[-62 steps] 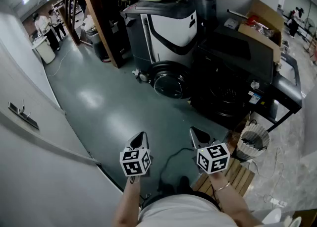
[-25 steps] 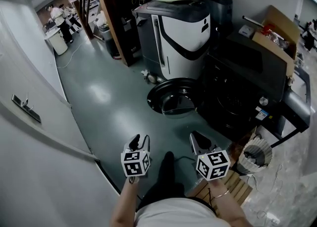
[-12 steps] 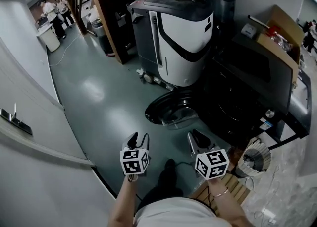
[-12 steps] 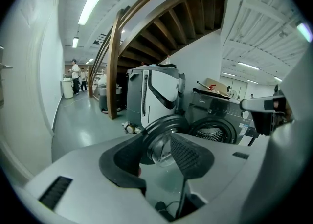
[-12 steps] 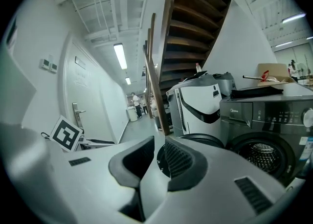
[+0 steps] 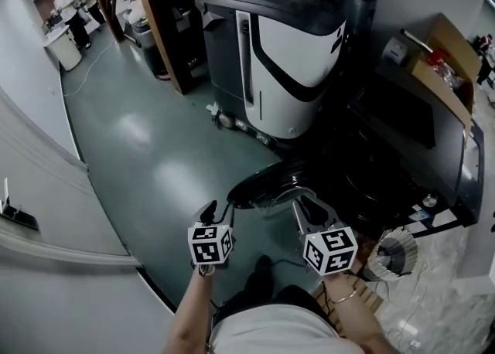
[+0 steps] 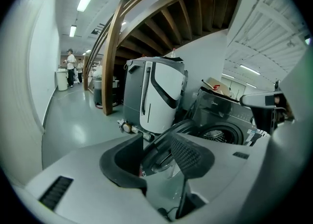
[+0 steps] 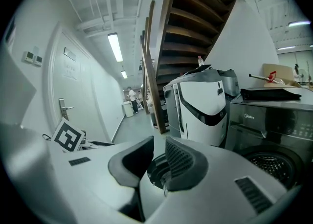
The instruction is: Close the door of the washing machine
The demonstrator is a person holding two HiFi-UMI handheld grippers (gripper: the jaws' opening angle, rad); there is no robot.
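Round dark door [image 6: 269,185] stands swung open; left gripper [image 6: 219,211] and right gripper [image 6: 308,210], jaws just opening, hold nothing.

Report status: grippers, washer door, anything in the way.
Left gripper and right gripper open, empty, jaws just been opening. Door open, close ahead of both, not gripped. Nothing seen between door and drum.

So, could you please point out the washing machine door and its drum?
washing machine door [image 6: 267,181]: head view, on its dark round frame.
drum [image 7: 215,135]: left gripper view, on the perforated metal inside.
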